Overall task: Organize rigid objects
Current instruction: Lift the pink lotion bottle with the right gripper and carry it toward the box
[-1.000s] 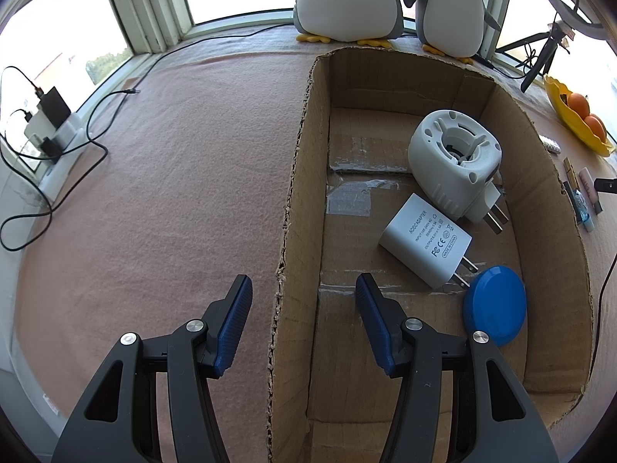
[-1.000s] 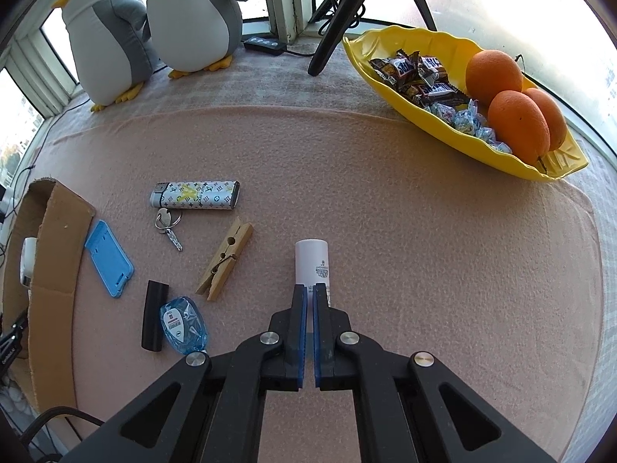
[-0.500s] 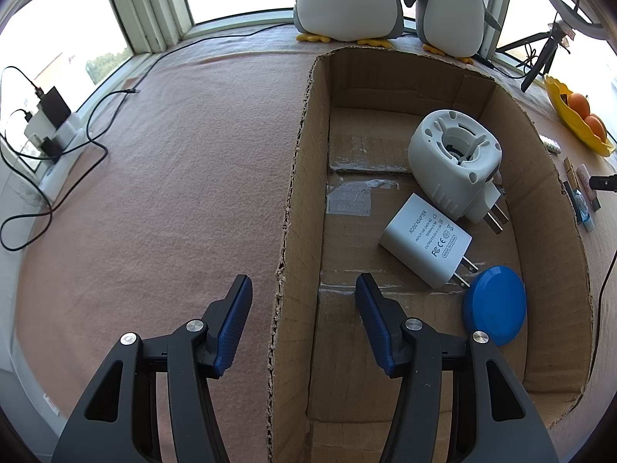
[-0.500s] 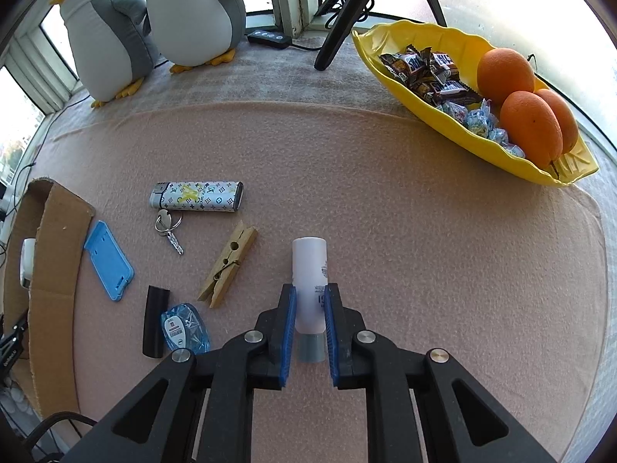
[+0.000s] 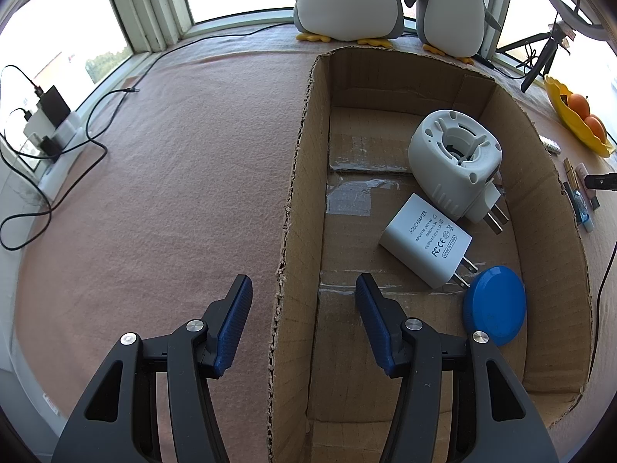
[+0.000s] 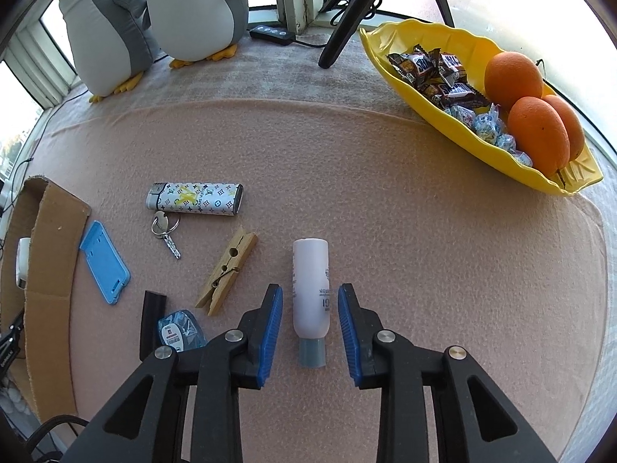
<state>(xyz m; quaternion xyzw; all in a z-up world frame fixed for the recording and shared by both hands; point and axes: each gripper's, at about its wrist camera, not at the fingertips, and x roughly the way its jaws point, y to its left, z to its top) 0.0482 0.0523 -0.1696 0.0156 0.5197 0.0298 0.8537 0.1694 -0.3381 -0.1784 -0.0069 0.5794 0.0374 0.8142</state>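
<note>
A small white bottle (image 6: 311, 289) with a grey cap lies on the pink cloth between the fingers of my right gripper (image 6: 311, 301), which is open around it without touching. Left of it lie a wooden clothespin (image 6: 226, 276), a patterned lighter (image 6: 194, 198), a key (image 6: 166, 231), a blue card holder (image 6: 104, 262), a black stick (image 6: 151, 322) and a blue floss case (image 6: 179, 330). My left gripper (image 5: 302, 293) is open, straddling the left wall of the cardboard box (image 5: 297, 193). The box holds a white plug-in device (image 5: 453, 166), a white charger (image 5: 426, 247) and a blue disc (image 5: 494, 305).
A yellow dish (image 6: 455, 123) with oranges and sweets stands at the right. Two plush penguins (image 6: 193, 7) sit by the window. A tripod leg (image 6: 343, 34) stands behind. Cables and a power strip (image 5: 50, 131) lie at the far left.
My right gripper has opened from shut and moved forward, so its fingers now flank the white bottle. The left gripper has not moved.
</note>
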